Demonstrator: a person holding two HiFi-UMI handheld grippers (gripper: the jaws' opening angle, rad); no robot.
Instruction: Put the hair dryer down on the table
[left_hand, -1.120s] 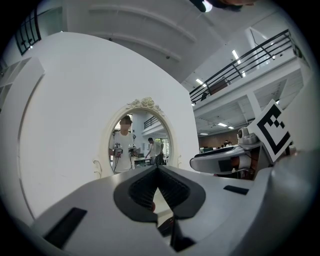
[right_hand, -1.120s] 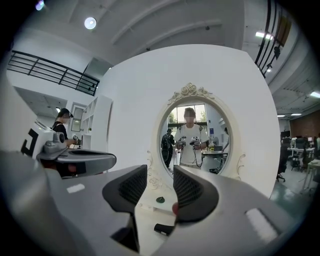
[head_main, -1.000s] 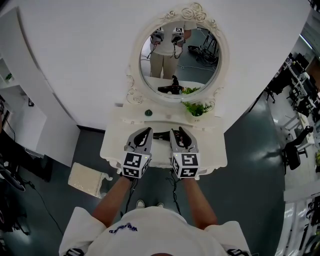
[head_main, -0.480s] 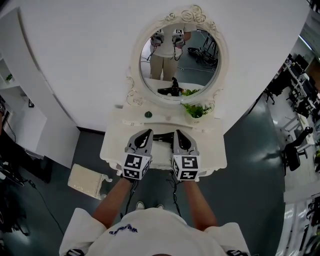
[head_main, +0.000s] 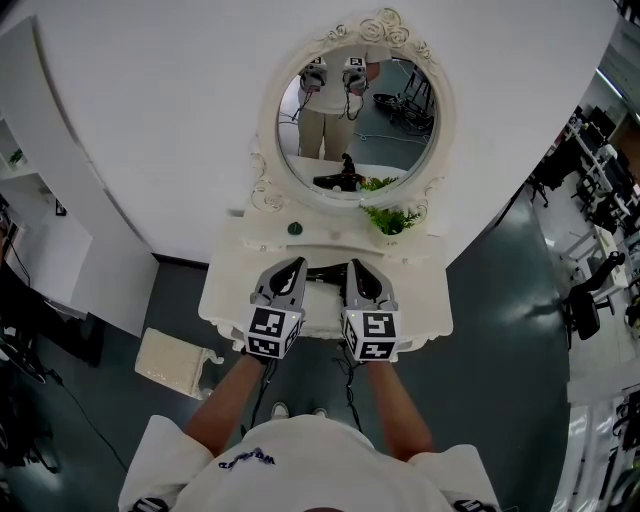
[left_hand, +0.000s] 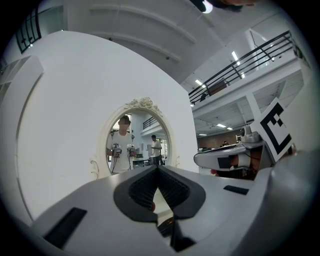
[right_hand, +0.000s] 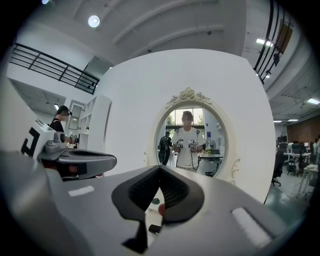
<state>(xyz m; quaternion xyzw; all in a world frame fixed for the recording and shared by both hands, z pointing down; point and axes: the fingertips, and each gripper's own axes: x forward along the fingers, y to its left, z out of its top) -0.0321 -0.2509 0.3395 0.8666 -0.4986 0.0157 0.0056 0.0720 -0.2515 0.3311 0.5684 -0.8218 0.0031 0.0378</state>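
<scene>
Table (head_main: 425, 300): white, smooth, soft sheen; painted wood or moulded plastic, cannot tell which.
Mirror frame (head_main: 266, 160): white, carved scrollwork in raised relief, same sheen.
Mirror glass (head_main: 395, 140): glossy, sharp reflection.
Hair dryer (head_main: 325, 272): black, dull plastic look.
Left gripper (left_hand: 158, 170), right gripper (right_hand: 160, 168): grey shells, smooth matt plastic.
Pads (left_hand: 144, 187): black, ribbed, rubbery.
Marker cube (head_main: 272, 331): matt black-and-white print.
Floor (head_main: 500, 330): dark, smooth, glossy streaks.
Wall (head_main: 150, 120): white, matt.
Shirt (head_main: 300, 460): white cloth.
</scene>
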